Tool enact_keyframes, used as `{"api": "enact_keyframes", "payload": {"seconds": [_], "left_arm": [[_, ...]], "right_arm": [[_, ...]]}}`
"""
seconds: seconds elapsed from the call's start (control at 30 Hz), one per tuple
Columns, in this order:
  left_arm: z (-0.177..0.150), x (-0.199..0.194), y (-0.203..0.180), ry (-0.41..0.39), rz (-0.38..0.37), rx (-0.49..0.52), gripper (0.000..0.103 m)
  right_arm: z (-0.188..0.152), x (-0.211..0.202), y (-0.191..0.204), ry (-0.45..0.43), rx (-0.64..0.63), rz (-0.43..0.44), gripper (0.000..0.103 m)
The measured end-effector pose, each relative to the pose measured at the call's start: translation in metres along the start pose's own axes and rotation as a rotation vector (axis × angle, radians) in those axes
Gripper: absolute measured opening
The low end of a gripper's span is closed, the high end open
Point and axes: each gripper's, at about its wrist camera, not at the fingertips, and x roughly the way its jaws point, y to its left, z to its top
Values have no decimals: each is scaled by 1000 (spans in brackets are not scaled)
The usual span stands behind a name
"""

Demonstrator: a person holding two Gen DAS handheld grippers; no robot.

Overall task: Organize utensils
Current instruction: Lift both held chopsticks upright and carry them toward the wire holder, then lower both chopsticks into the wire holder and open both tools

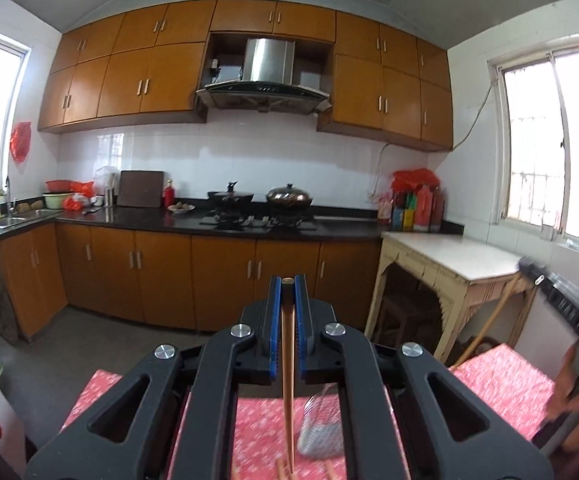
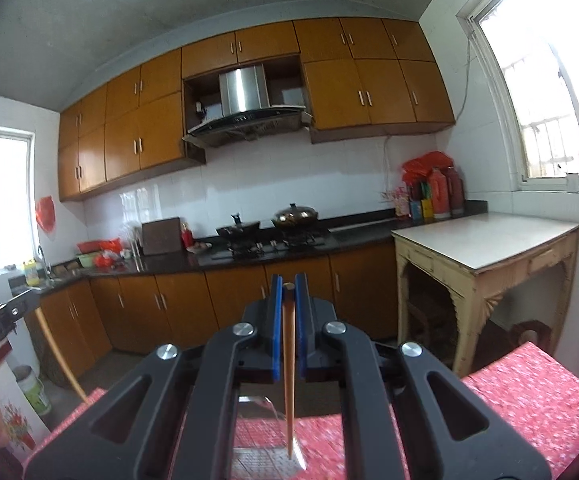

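clamping a wooden chopstick [image 1: 287,360] between its blue pads, the left gripper [image 1: 288,284] hangs above the red patterned tablecloth [image 1: 505,384]. the right gripper [image 2: 288,282] pinches a second chopstick [image 2: 288,364] likewise, its lower end over a blurred wire mesh basket [image 2: 265,456].

The left gripper [image 1: 288,292] is closed on a wooden chopstick [image 1: 287,364], held lengthwise between its blue pads [image 1: 275,320]. Below lies a blurred metal mesh basket [image 1: 321,428] on the red-patterned surface [image 1: 505,380].
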Motion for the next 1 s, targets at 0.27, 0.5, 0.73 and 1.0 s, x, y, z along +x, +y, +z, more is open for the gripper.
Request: {"api": "enact_keyframes", "payload": {"seconds": [0.27, 0.5, 0.73, 1.0], "left_arm": [[10, 45, -31, -8, -9, -17, 7], [-28, 96, -32, 63, 22, -40, 7], [-54, 130, -23, 151, 54, -53, 7], [-63, 144, -18, 212, 77, -40, 7]], "right_arm": [[-6, 57, 13, 29, 8, 24, 7], [-48, 109, 6, 145, 28, 44, 7], [-81, 142, -5, 247, 63, 64, 7], [-97, 158, -3, 293, 45, 41, 11]]}}
